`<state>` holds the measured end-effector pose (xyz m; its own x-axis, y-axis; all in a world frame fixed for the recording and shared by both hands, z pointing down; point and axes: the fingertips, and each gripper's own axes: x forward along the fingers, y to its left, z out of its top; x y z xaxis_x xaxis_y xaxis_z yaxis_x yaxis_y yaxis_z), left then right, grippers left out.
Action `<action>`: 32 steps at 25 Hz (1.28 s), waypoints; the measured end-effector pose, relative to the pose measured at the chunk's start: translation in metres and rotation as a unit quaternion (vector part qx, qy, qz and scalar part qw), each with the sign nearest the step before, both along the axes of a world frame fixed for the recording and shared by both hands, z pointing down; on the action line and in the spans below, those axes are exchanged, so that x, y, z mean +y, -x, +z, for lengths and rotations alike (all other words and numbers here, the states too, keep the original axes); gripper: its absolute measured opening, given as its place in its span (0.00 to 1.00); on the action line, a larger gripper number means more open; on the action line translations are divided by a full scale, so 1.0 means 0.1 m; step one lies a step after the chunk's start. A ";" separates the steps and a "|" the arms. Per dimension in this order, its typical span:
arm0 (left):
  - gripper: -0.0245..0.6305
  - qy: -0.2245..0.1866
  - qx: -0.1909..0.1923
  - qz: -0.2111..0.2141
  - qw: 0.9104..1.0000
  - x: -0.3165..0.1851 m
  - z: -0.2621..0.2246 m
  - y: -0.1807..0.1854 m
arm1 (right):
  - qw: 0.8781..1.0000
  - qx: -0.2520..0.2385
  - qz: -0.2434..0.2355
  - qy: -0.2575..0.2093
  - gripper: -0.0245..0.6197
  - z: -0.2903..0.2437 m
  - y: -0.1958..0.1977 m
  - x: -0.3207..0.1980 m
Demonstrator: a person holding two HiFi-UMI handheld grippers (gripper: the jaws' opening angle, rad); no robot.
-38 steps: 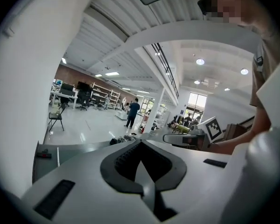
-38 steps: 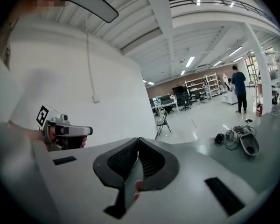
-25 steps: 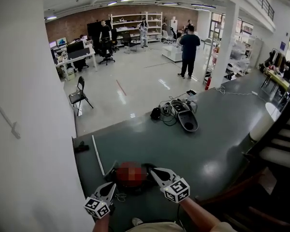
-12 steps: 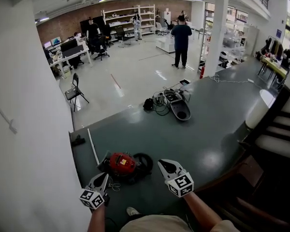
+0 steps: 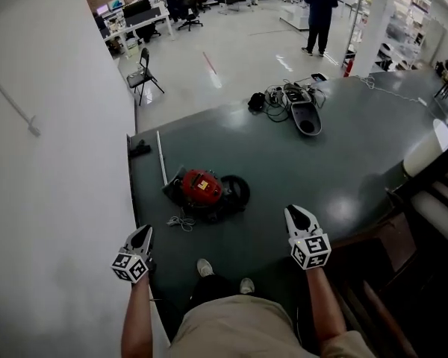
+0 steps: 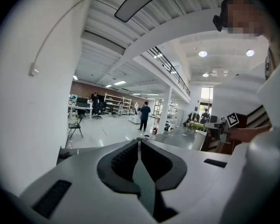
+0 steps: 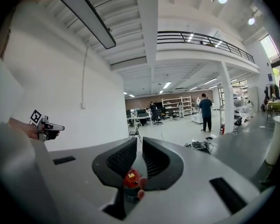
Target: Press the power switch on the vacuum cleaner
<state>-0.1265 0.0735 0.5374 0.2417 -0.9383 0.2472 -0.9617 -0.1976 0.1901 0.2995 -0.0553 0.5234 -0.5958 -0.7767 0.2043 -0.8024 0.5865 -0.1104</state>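
Vacuum cleaner [image 5: 203,189] is seen on the floor [image 5: 343,148], far beyond both grippers, and its switch is not pressed yet. The left gripper [image 5: 143,233] is squeezed closed and empty. The right gripper [image 5: 295,213] is being opened, with nothing between its jaws.

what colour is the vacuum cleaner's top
The vacuum cleaner top is red; best seen in the head view.

Loose beige top [image 5: 235,338], dark trousers [image 5: 213,291], white shoes [image 5: 204,267].

Head overlooks vacuum cleaner [image 5: 203,187]; gripper views face level.
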 end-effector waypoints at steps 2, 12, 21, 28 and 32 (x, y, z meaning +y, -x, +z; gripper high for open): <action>0.05 0.016 -0.013 -0.021 1.000 0.16 0.14 0.14 | 1.000 -0.009 0.000 0.006 0.12 0.11 -0.06 0.04; 0.08 0.037 -0.013 -0.055 0.998 0.35 0.54 0.44 | 0.999 0.005 -0.039 0.025 0.21 0.39 0.41 0.22; 0.08 0.001 0.062 0.024 0.998 -0.01 0.33 0.07 | 0.998 0.007 -0.062 0.004 0.21 0.17 1.68 0.19; 0.08 0.002 0.051 0.092 0.995 -0.35 0.25 0.03 | 0.999 0.009 -0.038 0.004 0.21 0.29 2.56 -0.03; 0.08 0.001 0.045 0.111 0.993 -0.49 0.20 0.06 | 0.998 0.010 -0.067 0.002 0.21 0.20 2.99 -0.33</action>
<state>-0.1324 0.0249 0.5572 0.4640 -0.8589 0.2168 -0.8734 -0.4028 0.2736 0.0004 -0.0880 0.5439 -0.6893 -0.6899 0.2211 -0.7195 0.6875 -0.0979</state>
